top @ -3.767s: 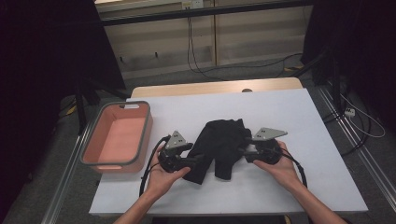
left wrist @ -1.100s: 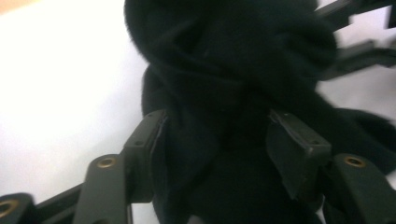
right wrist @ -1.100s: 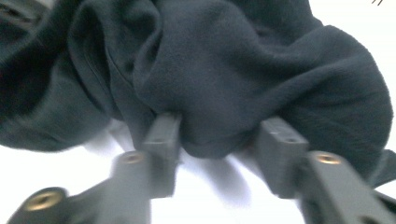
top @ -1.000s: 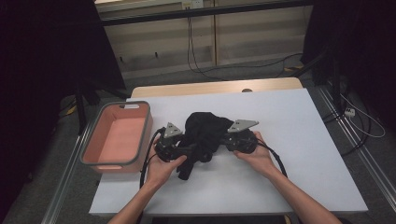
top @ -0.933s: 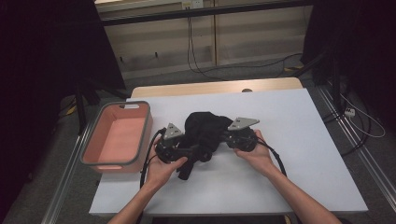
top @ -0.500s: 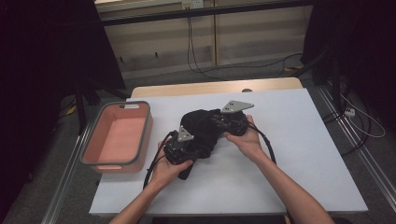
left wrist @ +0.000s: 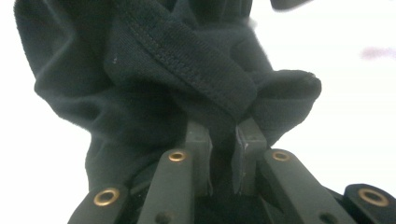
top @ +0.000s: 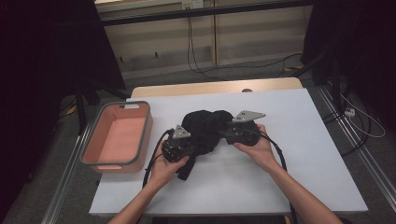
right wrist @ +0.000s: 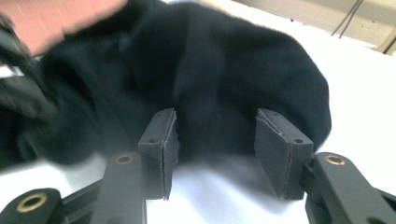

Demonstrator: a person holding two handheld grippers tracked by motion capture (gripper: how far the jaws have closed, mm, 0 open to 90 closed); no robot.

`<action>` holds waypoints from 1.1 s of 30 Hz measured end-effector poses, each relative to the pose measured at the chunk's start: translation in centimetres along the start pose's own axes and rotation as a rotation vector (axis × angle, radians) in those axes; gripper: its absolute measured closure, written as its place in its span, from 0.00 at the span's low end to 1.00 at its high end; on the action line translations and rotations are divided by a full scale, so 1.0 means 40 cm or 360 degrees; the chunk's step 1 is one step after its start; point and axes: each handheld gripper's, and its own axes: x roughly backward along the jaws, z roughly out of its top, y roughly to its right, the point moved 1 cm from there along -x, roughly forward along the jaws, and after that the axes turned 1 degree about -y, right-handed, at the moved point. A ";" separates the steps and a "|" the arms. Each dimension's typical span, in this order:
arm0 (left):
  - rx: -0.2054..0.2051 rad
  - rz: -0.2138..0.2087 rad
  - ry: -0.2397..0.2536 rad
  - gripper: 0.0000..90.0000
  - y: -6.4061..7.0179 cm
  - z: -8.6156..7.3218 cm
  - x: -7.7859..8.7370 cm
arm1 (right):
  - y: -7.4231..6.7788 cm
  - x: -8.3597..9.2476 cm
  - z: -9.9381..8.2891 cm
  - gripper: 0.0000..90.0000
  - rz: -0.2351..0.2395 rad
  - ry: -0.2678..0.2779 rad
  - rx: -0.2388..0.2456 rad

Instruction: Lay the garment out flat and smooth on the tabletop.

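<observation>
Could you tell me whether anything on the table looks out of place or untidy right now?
Only the black garment: it lies bunched in a crumpled heap mid-table, one strip trailing toward the near edge. The left gripper pinches a fold of it; the right gripper, jaws just opened, stands apart from the cloth. The pink bin sits square.

**Black garment bunched at mid-surface**

The black garment (top: 205,130) is a soft knit fabric, crumpled into a rounded heap near the middle of the white surface (top: 299,186). A stitched hem (left wrist: 196,70) runs diagonally across one fold in the left gripper view. One narrow strip trails from the heap toward the person's side. Its upper part bulges in smooth, thick folds.
</observation>
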 end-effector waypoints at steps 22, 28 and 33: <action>0.0125 -0.0111 0.0203 0.89 -0.014 0.033 0.066 | -0.030 -0.101 -0.037 0.39 0.0008 -0.0175 0.0109; 0.0138 -0.0160 0.0243 0.90 -0.011 0.037 0.083 | -0.044 -0.117 -0.025 0.46 -0.0011 -0.0143 0.0119; 0.0125 -0.0165 0.0263 0.90 -0.008 0.039 0.093 | -0.038 -0.105 -0.014 0.77 -0.0033 -0.0076 0.0100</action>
